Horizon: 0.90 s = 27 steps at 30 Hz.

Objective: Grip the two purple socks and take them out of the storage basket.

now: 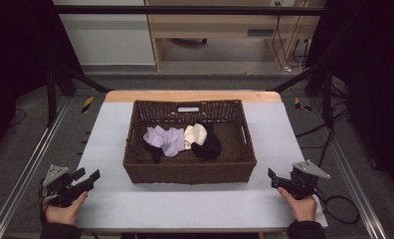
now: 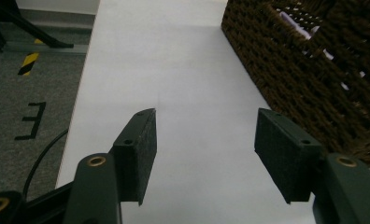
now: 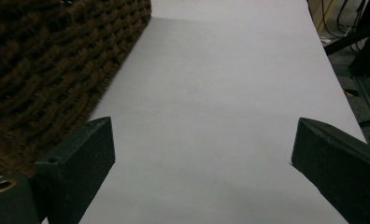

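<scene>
On the pale table (image 1: pixel 135 204), a brown wicker basket (image 1: pixel 190 172) sits centred holding lilac cloth (image 1: pixel 166 139), black cloth (image 1: pixel 208 146) and cream cloth (image 1: pixel 195 134), with left gripper (image 1: pixel 87 179) and right gripper (image 1: pixel 274 178) at the near corners, jaws apart, empty.

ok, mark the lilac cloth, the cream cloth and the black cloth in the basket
lilac crumpled cloth (image 1: pixel 166 139), high view, on its middle folds
cream crumpled cloth (image 1: pixel 195 133), high view, on its top
black cloth (image 1: pixel 209 146), high view, on its rounded body
</scene>
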Tool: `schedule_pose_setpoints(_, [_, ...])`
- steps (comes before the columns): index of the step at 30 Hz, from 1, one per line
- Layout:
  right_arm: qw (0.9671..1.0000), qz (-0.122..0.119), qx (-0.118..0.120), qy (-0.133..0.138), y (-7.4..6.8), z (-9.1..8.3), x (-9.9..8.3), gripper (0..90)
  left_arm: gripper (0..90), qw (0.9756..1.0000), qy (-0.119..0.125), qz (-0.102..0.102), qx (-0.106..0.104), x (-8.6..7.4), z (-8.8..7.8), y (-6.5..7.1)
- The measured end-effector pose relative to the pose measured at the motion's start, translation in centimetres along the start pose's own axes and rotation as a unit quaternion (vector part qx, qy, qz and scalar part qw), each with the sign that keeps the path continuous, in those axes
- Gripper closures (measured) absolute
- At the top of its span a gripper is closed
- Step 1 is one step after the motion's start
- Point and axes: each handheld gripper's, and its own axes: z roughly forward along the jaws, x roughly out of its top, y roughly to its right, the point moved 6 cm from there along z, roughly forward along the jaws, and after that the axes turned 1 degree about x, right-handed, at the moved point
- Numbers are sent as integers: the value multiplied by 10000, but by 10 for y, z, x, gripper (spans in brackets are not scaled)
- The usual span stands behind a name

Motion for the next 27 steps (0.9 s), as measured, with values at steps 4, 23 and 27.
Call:
schedule_pose_setpoints(4, [10000,2,8,16,-4,1,0,69,393,9999,120,46,3,7,-3,5])
schedule_pose_setpoints(23, [9997,-183,-117,-90,-9,14,-8,72,383,9989,449,137,-85,51,-8,18])
schedule_pose_setpoints(27, [9997,-175,-126,-92,-9,14,-8,74,380,9980,577,199,-177,64,-10,26])
